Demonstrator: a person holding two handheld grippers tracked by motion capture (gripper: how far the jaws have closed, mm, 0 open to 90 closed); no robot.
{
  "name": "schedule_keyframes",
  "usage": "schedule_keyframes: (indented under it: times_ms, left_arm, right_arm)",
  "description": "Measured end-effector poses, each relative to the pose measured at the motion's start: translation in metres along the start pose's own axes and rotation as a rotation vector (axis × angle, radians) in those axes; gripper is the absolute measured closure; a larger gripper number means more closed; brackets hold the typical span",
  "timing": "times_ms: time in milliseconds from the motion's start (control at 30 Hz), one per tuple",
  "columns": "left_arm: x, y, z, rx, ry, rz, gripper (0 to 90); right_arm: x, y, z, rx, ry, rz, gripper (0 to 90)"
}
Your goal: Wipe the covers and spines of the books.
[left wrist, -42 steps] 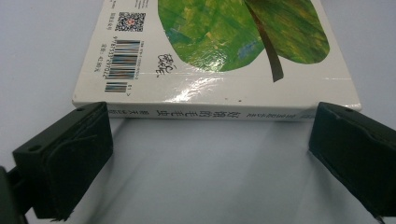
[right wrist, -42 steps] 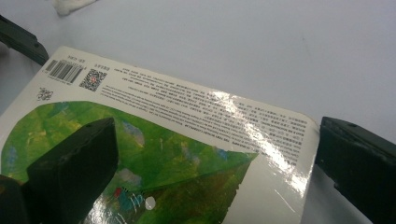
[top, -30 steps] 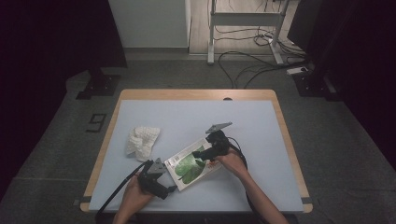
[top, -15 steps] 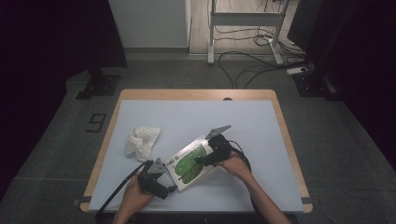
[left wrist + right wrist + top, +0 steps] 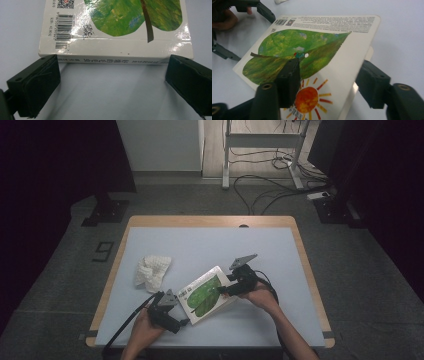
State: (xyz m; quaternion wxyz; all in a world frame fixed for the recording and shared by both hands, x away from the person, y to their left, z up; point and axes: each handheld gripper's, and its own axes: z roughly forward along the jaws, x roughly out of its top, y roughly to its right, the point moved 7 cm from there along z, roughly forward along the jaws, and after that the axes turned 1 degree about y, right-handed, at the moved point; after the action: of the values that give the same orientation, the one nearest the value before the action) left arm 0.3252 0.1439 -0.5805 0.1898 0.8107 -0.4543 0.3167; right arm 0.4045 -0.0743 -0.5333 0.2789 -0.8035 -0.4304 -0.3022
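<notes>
Your right hand-held gripper (image 5: 325, 75) has just been closing onto the book (image 5: 206, 294)—its cover edge sits between the jaws, lifting off the worktop (image 5: 210, 250); your left hand-held gripper (image 5: 112, 77) stays open at the spine.

the right gripper (image 5: 231, 289) jaws have just been closing on the book's (image 5: 206, 295) now-lifted edge

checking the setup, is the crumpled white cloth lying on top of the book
No, the crumpled white cloth lies on the bare table, apart from the book.
</notes>
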Motion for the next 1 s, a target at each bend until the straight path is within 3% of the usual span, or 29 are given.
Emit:
schedule_keyframes:
  times_ms: [333,733,1000]
  left_arm:
    - [0.0,0.0,0.0,-0.011,-0.004,-0.008,0.0]
    - [0.0,-0.001,-0.001,0.003,-0.008,-0.006,0.5]
    - [0.0,-0.004,-0.003,0.023,-0.019,-0.021,0.0]
  right_arm:
    - [-0.002,0.0,-0.013,0.045,0.004,0.005,52.9]
    - [-0.007,-0.002,-0.022,0.048,0.018,-0.008,63.9]
    - [-0.01,-0.003,-0.025,0.039,0.029,-0.022,65.9]
